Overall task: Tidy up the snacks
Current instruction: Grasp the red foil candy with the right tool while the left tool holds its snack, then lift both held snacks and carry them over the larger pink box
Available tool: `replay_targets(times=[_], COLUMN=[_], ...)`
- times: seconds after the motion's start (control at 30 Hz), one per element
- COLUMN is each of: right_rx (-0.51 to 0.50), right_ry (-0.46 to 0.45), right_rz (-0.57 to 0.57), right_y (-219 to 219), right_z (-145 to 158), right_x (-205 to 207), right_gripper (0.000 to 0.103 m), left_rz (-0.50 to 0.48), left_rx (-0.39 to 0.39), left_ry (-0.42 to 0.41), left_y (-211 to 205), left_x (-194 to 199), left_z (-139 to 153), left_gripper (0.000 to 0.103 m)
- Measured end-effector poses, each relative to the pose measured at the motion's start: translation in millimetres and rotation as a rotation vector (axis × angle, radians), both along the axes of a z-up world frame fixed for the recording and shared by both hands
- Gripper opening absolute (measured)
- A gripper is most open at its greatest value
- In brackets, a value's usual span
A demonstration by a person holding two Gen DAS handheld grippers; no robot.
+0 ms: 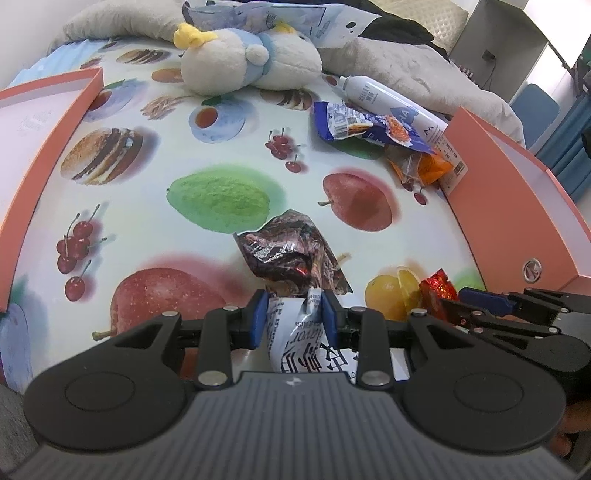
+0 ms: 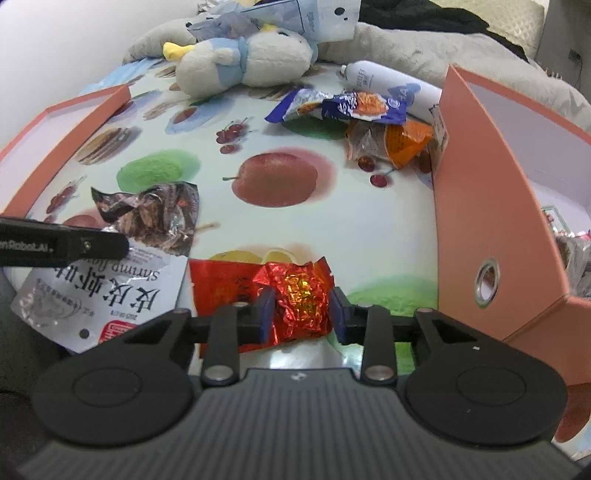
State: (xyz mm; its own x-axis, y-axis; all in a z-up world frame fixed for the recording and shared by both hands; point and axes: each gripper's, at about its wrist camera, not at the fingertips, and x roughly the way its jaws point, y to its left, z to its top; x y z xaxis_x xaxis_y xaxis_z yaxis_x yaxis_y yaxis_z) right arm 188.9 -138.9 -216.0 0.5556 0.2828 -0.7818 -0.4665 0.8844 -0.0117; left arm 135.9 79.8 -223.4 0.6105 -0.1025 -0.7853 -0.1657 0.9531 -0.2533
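My left gripper (image 1: 294, 301) is shut on a white shrimp-flavour snack bag (image 1: 303, 343), which also shows in the right wrist view (image 2: 107, 291). A crumpled dark brown foil packet (image 1: 291, 254) lies just beyond it. My right gripper (image 2: 302, 301) is shut on a crumpled red foil snack packet (image 2: 295, 295); that packet and gripper show at the right in the left wrist view (image 1: 439, 288). A blue snack packet (image 2: 354, 107) and an orange packet (image 2: 399, 142) lie farther back by the orange box (image 2: 491, 206).
A second orange box or lid (image 1: 40, 147) stands at the left. A plush duck (image 1: 240, 62), a white bottle (image 1: 388, 99), a pale snack bag (image 1: 295, 18) and grey bedding (image 1: 406, 70) lie at the back. The fruit-print cloth (image 1: 221, 155) covers the surface.
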Motion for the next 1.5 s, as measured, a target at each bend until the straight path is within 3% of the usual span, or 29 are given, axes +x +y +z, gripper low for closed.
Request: replay_targets(times=[0.17,0.3,0.53,0.57,0.6,0.63,0.67,0.7,0.73,0.9,1.03,1.23,1.3,1.33,1.5], right_rx=[0.020,0.053,0.100,0.094,0.079,0.074,0.086,0.105,0.113,0.080,0.085,0.102,0.092,0.083,0.101], right_ry=[0.006,0.003,0.003,-0.003,-0.009,-0.012,-0.017,-0.024,-0.026,0.001,-0.027,0.067,0.051,0.046,0.032], right_rz=[-0.011,-0.016,-0.033,-0.030,-0.030,-0.028,-0.029,-0.031,-0.035,-0.061,-0.101,-0.078,-0.073,-0.071,-0.088], right_y=[-2,-7,-12,-11,-10,-9,-10,-11,-12,-10,-12,-8,-6,-6,-12], right_z=[4,11,10,10,9,8,9,9,8,-2,2,-15,-16,-14,-7], right_x=[-1,-3,-4,-4,-5,-5,-6,-7,-6,2,1,10,8,7,4], right_gripper=[0.019,0.003,0.006,0.008,0.019,0.032,0.052,0.061,0.062,0.062,0.063,0.063,0.042,0.038,0.033], left_rz=[-0.009,-0.011,-0.028,-0.028,-0.028,-0.028,-0.029,-0.029,-0.028,-0.026,-0.026,-0.028,-0.029,-0.026,-0.021], left_rx=[0.006,0.008,0.023,0.023,0.024,0.024,0.024,0.027,0.030,0.045,0.051,0.057,0.061,0.065,0.091], left_ry=[-0.017,-0.028,-0.033,-0.033,-0.031,-0.032,-0.032,-0.031,-0.029,-0.013,-0.001,0.007,0.004,0.002,-0.023], left_y=[-2,-4,-8,-9,-9,-9,-9,-9,-9,-9,-8,-12,-13,-13,-15], left_x=[2,4,8,9,9,9,9,9,9,8,7,11,11,12,13], left_z=[8,16,22,22,22,22,22,22,22,20,18,17,19,21,36], left_gripper=[0.036,0.036,0.036,0.036,0.036,0.036,0.036,0.036,0.036,0.036,0.036,0.036,0.036,0.036,0.035])
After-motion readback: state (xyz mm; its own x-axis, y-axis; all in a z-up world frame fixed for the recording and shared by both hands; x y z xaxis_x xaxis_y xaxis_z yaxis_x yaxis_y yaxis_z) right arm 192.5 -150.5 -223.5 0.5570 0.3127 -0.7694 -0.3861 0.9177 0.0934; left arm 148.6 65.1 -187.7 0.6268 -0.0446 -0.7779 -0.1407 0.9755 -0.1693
